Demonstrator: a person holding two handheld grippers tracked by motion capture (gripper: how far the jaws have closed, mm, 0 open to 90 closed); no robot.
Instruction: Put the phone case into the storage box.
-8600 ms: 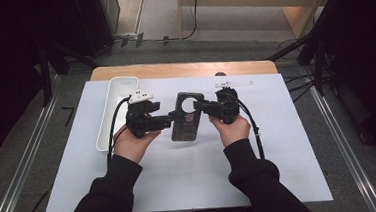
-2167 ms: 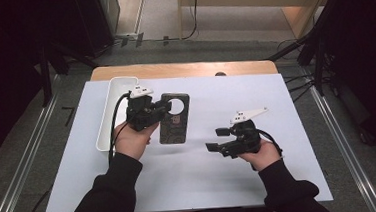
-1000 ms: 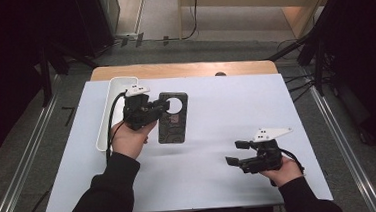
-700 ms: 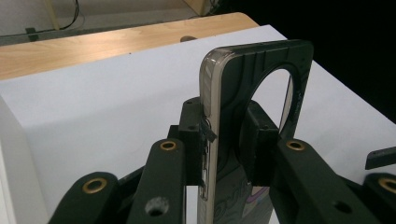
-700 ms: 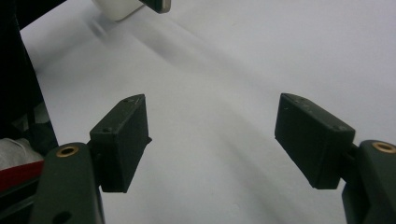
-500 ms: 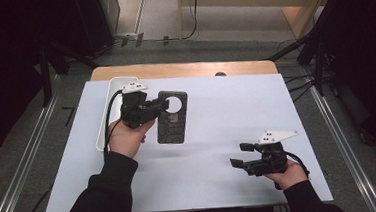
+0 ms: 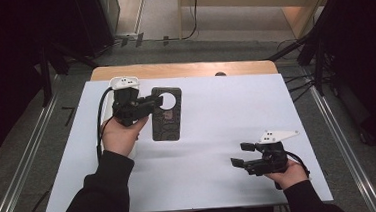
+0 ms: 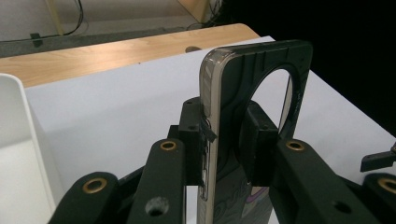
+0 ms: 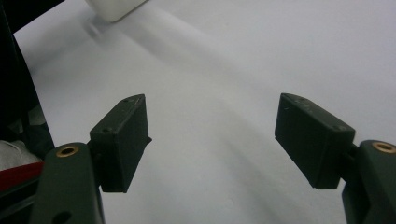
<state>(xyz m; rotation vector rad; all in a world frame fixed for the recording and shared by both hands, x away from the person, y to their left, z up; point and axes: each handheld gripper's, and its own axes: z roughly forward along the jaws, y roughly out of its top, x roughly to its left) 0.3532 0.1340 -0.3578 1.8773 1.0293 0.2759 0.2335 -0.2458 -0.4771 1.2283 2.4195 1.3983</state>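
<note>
While from above our left hand-held gripper (image 7: 156, 101) clamps the phone case (image 7: 167, 113) just right of the white tray (image 7: 107, 105), its own view shows the edge pinched, and our right hand-held gripper (image 9: 212, 140) gapes empty, so we should lift slowly.

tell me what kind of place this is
Probably a lab or recording studio, not a home: a table under a plain white sheet, black curtains on both sides, cables across the bare floor, and hand-held grippers.

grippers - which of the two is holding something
The left gripper: its fingers are shut on the dark phone case with the round cutout. The right gripper is open with nothing between its fingers, over the white table cover.
</note>
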